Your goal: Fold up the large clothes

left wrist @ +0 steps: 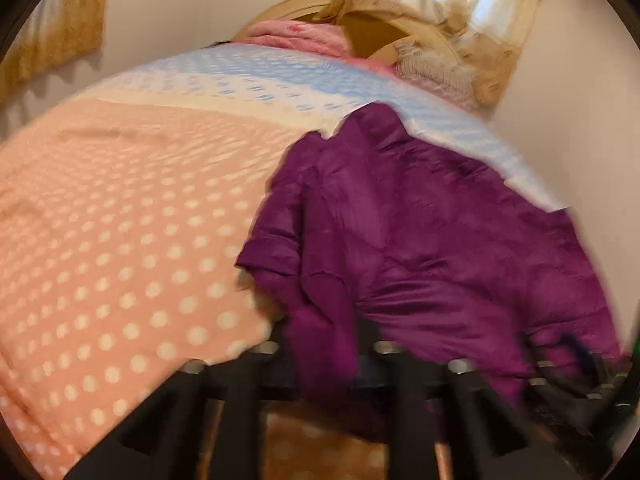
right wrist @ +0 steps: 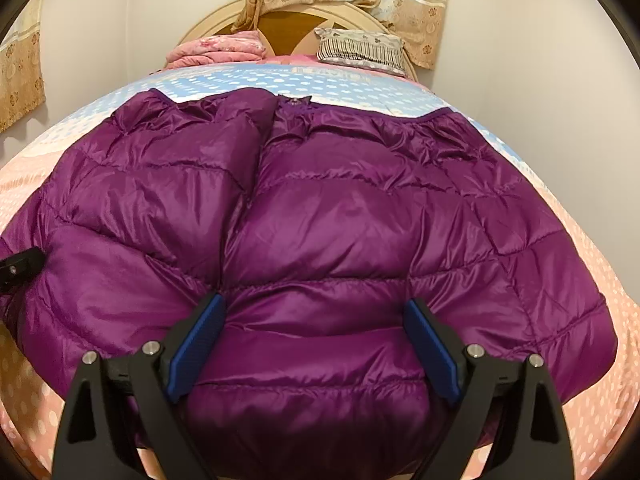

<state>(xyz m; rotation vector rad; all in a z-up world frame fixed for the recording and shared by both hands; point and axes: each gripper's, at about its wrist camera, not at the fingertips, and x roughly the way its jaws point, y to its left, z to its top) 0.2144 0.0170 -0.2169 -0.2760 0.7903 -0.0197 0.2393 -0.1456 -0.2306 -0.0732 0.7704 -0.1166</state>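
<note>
The right gripper (right wrist: 312, 344) stands wide open, its blue pads (right wrist: 196, 344) straddling the near hem of the purple down jacket (right wrist: 320, 220), clamping nothing. The left gripper (left wrist: 324, 344), blurred, seems pinched on the jacket's near edge. The jacket lies spread on the dotted bed (right wrist: 600, 280), its collar toward the headboard (right wrist: 288, 20).

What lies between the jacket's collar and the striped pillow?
Only bare blue dotted bedspread between the jacket collar and pillow, shown in the right wrist view.
</note>
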